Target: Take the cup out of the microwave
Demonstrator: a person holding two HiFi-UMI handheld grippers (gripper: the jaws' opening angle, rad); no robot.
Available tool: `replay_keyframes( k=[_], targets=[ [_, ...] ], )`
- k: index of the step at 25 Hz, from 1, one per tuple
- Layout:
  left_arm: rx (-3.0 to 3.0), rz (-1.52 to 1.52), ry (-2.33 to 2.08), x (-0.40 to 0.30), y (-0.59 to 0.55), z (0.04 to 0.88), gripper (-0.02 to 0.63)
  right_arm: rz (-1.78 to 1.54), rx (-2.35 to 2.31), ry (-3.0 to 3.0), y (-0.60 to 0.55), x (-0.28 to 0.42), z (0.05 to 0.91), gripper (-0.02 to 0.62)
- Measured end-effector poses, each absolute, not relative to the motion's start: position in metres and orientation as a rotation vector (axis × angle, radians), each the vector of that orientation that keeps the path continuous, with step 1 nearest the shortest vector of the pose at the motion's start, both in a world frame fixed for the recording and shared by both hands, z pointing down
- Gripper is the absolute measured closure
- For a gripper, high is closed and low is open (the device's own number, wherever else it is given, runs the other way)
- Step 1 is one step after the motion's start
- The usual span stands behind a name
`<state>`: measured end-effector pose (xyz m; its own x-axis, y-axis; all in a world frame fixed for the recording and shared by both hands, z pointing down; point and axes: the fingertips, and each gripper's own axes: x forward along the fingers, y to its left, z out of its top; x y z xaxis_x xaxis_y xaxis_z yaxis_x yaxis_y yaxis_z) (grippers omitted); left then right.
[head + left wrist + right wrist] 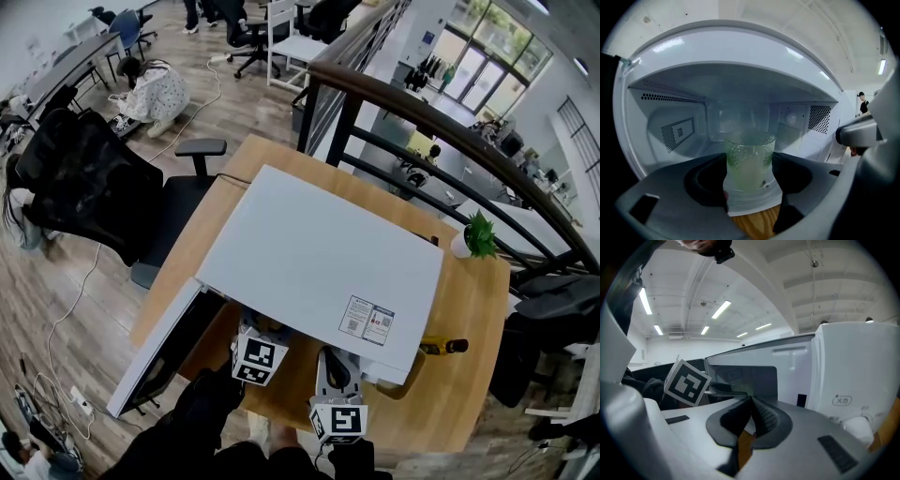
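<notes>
My left gripper [750, 171] is clenched on the cup [749, 152]: in the left gripper view the dark pads [710, 176] sit against both sides of the green-tinted, dimpled glass, which stands upright at the front of the microwave [309, 253] cavity, near the middle of the opening. My right gripper [751, 401] is pressed shut on nothing, its jaws meeting at the tips, and it hangs just outside the microwave's front, beside the left one. The door [155, 352] is swung wide to the left, so the way out looks clear. The glass seems to have something pale in it, so I judge the pull-out wants care: lift only enough to free the base, hold the cup level, and draw straight back toward me along the line of the jaws, staying under the top lip of the opening. Smooth glass can slip, so I'd hold firm pressure and avoid twisting. The right gripper should stay aside, over the wooden table [459, 319].
</notes>
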<state>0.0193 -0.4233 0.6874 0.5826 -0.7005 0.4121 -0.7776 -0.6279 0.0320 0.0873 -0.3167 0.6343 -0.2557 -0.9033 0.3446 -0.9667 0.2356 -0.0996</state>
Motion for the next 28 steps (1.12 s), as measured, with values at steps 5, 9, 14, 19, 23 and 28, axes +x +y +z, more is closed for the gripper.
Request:
replay_keyframes(
  k=[5,9,14,19,23,28],
  targets=[
    [2.607,0.535,-1.253,0.015,-0.417,0.681,0.301,0.429,1.772,-2.296,-0.313,0.087,0.632,0.580],
    [2.610,0.539,-1.264,0.009,-0.408,0.671,0.302,0.429,1.786,-2.300,-0.308,0.085,0.627,0.580],
    [2.619,0.545,-1.277,0.001,-0.390,0.660,0.302,0.413,1.783,-2.309,-0.297,0.078,0.617,0.580],
    [2.613,0.522,-1.282,-0.008,-0.369,0.652,0.302,0.414,1.812,-2.315,-0.284,0.072,0.606,0.580],
    [2.626,0.530,-1.292,-0.018,-0.352,0.636,0.302,0.359,1.799,-2.322,-0.271,0.066,0.595,0.580],
    [2.630,0.537,-1.313,-0.032,-0.329,0.622,0.302,0.325,1.815,-2.329,-0.254,0.060,0.580,0.580]
  ],
)
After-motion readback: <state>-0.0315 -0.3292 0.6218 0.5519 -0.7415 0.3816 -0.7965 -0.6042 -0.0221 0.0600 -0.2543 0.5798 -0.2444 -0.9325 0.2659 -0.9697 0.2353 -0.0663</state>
